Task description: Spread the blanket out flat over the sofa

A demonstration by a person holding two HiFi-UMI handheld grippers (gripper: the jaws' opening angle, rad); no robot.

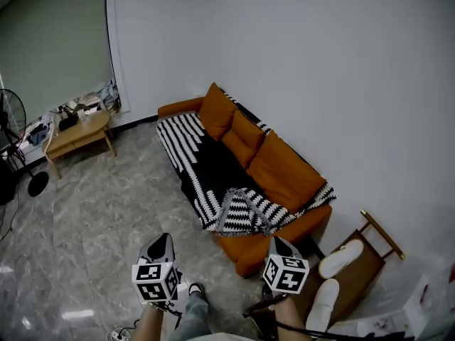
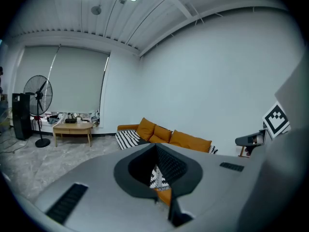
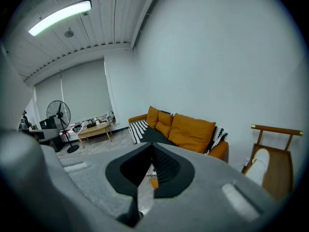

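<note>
Head view showed the left gripper and right gripper nearest, jaws closed together and empty, short of the orange sofa. The black-and-white blanket covered its seat, its near end rumpled.

Holds left gripper and right gripper side by side and well apart, low in the head view. Points both forward and slightly downward. Shows each pair of jaws closed together at the tips, with nothing between the fingers. Carries a marker cube behind the fingers of each. Brings the left forearm in behind its cube, from the lower edge.
</note>
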